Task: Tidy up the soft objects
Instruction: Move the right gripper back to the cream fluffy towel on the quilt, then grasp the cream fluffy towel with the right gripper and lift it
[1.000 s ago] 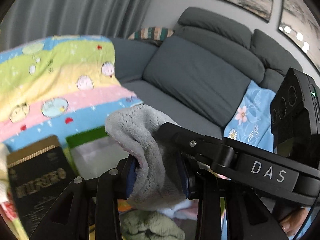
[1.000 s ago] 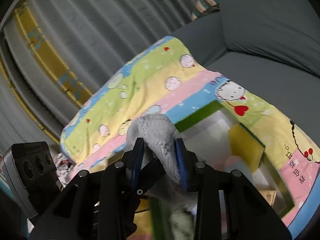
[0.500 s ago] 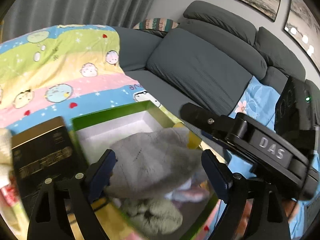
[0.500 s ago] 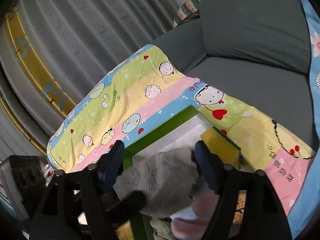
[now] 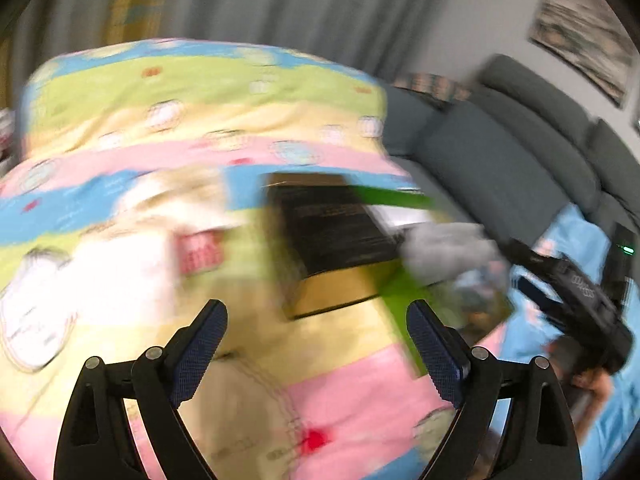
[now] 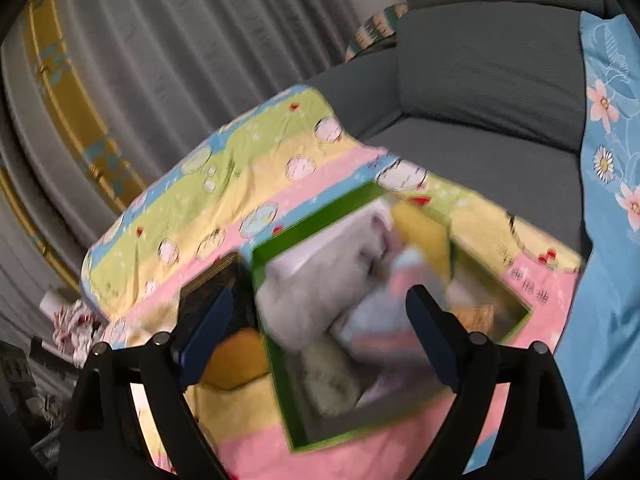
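Placing step just done: grey cloth [image 6: 320, 280] lying in the green box [image 6: 304, 396], draped over pale pink and blue soft pieces, a greenish bundle [image 6: 332, 384] below it near the box's near wall. Box resting on the striped cartoon blanket [image 6: 248, 168], close to its right edge, beside the grey sofa [image 6: 480, 92]. Black box [image 5: 332, 232] just left of the green one, touching or nearly so; too blurred to tell.

Left tongs [image 5: 316, 340] spread wide, holding nothing, hanging over the blanket's near part. Right tongs [image 6: 320, 320] also spread wide and bare, hanging over the green box.

Next, likely a fresh pick: something white and soft [image 5: 120, 272] lying toward the blanket's left edge, badly blurred. Calls for a settled aim, then a closing grip on a fold of fabric.

Against a second ago: both tongs then pinched the grey cloth aloft; half a second ago both parted, cloth dropping into the box. Left view since swung leftward, away from the box.
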